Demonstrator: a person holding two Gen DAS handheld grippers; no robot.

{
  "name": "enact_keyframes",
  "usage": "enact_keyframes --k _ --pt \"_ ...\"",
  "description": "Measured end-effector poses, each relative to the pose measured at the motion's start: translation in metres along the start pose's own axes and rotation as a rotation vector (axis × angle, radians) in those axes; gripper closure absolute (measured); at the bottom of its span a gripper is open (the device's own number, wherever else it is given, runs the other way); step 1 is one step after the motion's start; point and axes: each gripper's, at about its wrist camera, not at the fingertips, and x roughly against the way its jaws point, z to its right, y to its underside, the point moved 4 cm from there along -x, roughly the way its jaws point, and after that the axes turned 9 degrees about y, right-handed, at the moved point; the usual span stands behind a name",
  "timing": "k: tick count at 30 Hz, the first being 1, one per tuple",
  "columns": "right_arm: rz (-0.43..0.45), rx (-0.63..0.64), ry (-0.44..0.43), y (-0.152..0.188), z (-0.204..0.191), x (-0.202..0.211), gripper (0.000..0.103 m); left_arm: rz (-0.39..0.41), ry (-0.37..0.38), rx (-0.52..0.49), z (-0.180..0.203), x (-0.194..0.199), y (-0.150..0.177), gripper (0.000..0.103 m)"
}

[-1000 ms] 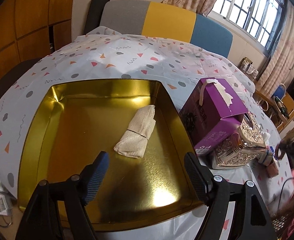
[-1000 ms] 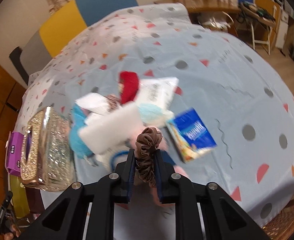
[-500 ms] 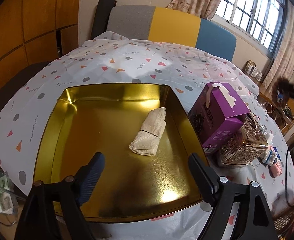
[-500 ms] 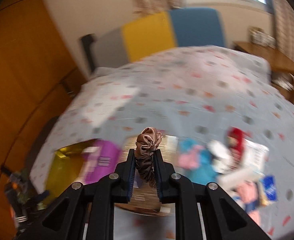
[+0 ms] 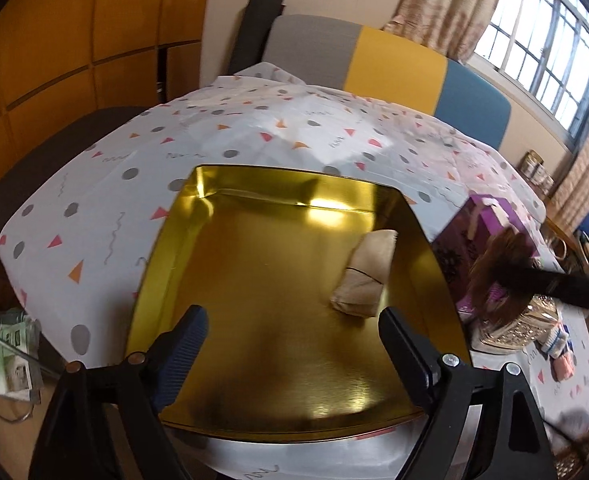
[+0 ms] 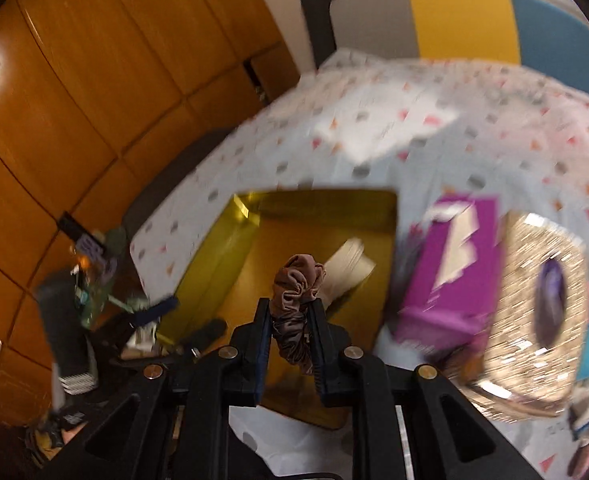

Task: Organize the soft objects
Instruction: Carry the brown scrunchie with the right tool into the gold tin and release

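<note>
A gold tray (image 5: 166,248) sits on the spotted tablecloth, with a folded beige cloth (image 5: 364,280) lying near its right side. My left gripper (image 5: 294,344) is open and empty, hovering over the tray's near edge. My right gripper (image 6: 292,312) is shut on a brown scrunchie (image 6: 296,280) and holds it in the air above the tray's (image 6: 214,256) near right edge. In the left wrist view the scrunchie (image 5: 498,268) and the right gripper come in blurred from the right.
A purple box (image 6: 454,276) and a glittery gold tissue box (image 6: 542,292) stand right of the tray. Small soft items (image 5: 554,344) lie further right. A grey, yellow and blue sofa back (image 5: 394,64) is behind the table. Clutter (image 5: 6,356) lies left of the table.
My right gripper has swung left from the pile of soft items toward the tray, still holding the scrunchie. My left gripper has drifted left and back a little, still open.
</note>
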Motion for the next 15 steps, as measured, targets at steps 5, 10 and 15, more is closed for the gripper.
enact_keyframes --k 5,10,15 --pt "-0.085 0.017 0.034 0.019 -0.007 -0.039 0.069 0.003 -0.023 0.028 -0.013 0.002 0.001 0.015" --pt "-0.094 0.0 0.043 0.024 -0.003 -0.049 0.047 0.008 -0.036 0.019 -0.015 0.003 0.002 0.015" --pt "-0.02 -0.006 0.062 0.023 0.004 -0.023 0.047 0.017 -0.046 -0.015 -0.006 0.004 0.004 0.015"
